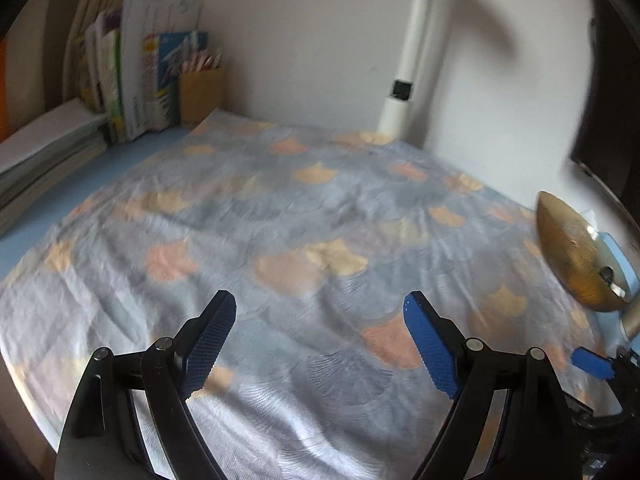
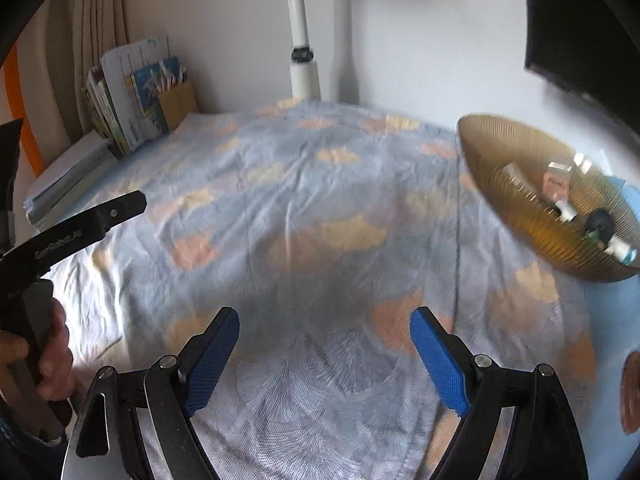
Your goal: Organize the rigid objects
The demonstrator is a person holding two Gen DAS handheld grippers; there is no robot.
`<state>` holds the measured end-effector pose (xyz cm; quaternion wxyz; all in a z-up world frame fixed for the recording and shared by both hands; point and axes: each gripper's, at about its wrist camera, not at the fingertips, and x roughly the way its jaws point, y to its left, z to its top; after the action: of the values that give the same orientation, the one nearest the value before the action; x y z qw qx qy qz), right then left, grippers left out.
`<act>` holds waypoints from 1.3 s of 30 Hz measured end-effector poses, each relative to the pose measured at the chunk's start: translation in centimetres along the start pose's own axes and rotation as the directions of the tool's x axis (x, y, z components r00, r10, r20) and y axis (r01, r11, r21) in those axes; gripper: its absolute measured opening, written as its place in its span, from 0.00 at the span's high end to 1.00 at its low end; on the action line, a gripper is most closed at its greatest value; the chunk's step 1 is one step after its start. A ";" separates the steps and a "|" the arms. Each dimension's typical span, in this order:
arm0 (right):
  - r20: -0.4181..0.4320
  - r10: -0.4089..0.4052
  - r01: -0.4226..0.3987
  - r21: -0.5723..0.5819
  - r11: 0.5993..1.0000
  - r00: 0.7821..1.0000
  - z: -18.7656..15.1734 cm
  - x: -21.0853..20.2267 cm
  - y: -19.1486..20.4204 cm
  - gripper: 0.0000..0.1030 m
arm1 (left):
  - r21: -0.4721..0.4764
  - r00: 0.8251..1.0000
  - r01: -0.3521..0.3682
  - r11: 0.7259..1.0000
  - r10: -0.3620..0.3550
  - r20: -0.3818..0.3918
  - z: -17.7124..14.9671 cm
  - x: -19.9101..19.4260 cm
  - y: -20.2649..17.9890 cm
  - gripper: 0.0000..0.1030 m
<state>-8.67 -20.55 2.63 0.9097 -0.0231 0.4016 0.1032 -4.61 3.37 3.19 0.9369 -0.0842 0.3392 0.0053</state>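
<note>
Left wrist view: left gripper (image 1: 320, 344) tilts down over the patterned cloth (image 1: 280, 216), jaws spread wide, nothing between the blue pads (image 1: 432, 352). Gold ribbed bowl (image 1: 576, 256) sits at the far right edge, well apart from the fingers. A bit of the right gripper (image 1: 592, 364) pokes in at lower right, below the bowl. Books (image 1: 136, 80) and a pencil box (image 1: 200, 92) stand against the back wall on the left; white pole (image 1: 404, 92) behind the cloth.

Right wrist view: right gripper (image 2: 324, 356) also angles down at the cloth (image 2: 304, 208), released, jaws wide and empty. Bowl (image 2: 536, 208) to the upper right holds small items (image 2: 576, 216), blurred. The left gripper (image 2: 76, 228) shows side-on at the left edge, a hand (image 2: 44, 360) wrapped around its grip.
</note>
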 end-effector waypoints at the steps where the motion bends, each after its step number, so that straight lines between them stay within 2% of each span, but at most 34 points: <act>1: 0.005 0.011 -0.011 0.001 1.000 1.000 0.1 0.0 0.0 0.16 | -0.013 1.000 -0.007 1.000 0.007 0.004 -0.1 -0.1 0.2 0.17; 6: -0.007 0.029 -0.029 0.030 0.999 1.000 0.1 0.1 -0.7 0.16 | -0.020 0.999 -0.045 0.999 0.045 -0.006 -0.2 0.2 0.3 0.17; 12: -0.035 0.071 -0.068 0.088 0.994 0.997 0.1 0.7 -1.8 0.16 | 0.002 0.999 -0.036 0.999 0.036 -0.012 -0.2 0.3 -0.1 0.16; 23: -0.066 0.073 -0.066 0.105 0.992 0.995 0.1 1.2 -2.2 0.16 | 0.004 0.999 -0.036 0.999 0.036 -0.025 -0.3 0.5 -0.3 0.14; 39: -0.065 0.076 -0.069 0.103 0.992 0.995 0.2 1.2 -2.5 0.16 | 0.015 0.999 -0.035 0.999 0.036 -0.029 -0.2 0.7 -0.3 0.14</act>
<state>-7.26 -22.75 1.77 0.8910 0.0339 0.4378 0.1149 -4.22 2.97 2.62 0.9321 -0.0713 0.3546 0.0182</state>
